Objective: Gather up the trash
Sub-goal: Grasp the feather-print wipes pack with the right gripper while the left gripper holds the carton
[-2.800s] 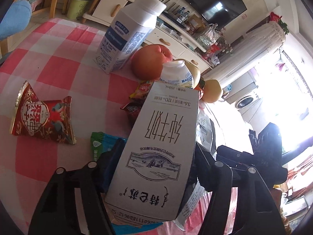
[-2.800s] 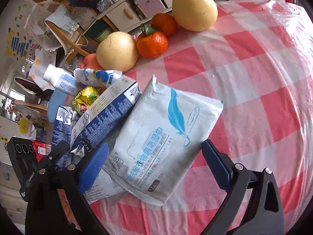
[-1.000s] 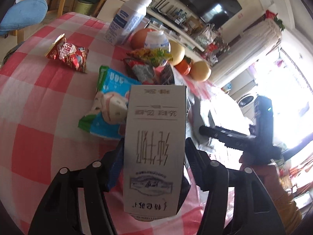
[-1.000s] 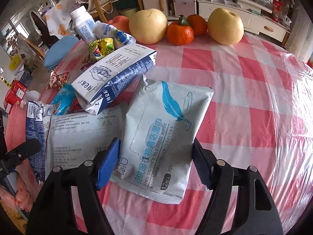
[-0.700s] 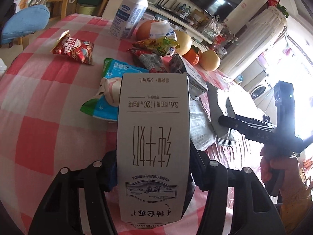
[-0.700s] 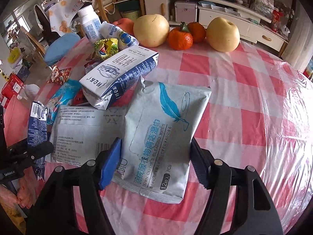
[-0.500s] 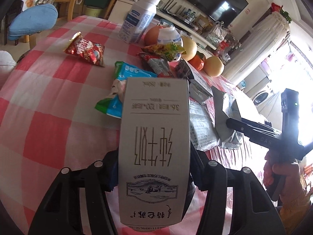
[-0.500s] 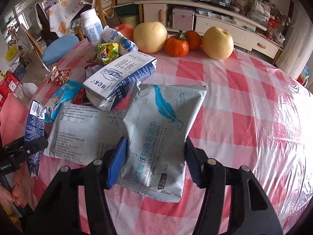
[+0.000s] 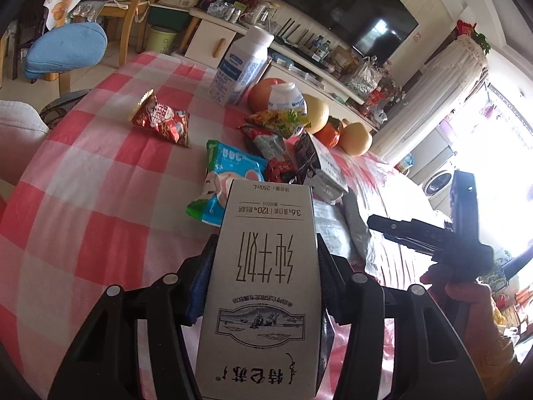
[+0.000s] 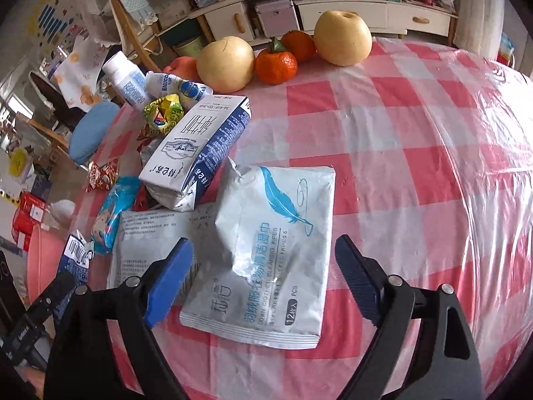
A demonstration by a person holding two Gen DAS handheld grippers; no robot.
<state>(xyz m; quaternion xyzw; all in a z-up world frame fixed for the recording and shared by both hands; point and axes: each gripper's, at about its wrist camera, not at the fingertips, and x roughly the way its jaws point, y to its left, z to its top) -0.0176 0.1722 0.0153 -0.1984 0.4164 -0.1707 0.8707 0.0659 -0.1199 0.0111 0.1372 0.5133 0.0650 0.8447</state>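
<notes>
- Left hand-held gripper [image 9: 265,276]: clamped on both sides of a white milk carton [image 9: 263,286], held above the desk [image 9: 100,180]
- Right hand-held gripper [image 10: 263,276]: jaws spread wide, straddling the near end of a wipes packet [image 10: 276,243] lying flat on the desk, pads not touching it
- Beyond the packet: a second milk carton [image 10: 196,153] on its side, snack wrappers [image 9: 160,121]
- Far edge: pears [image 10: 343,38], oranges [image 10: 276,63], bottles [image 10: 125,81]
</notes>
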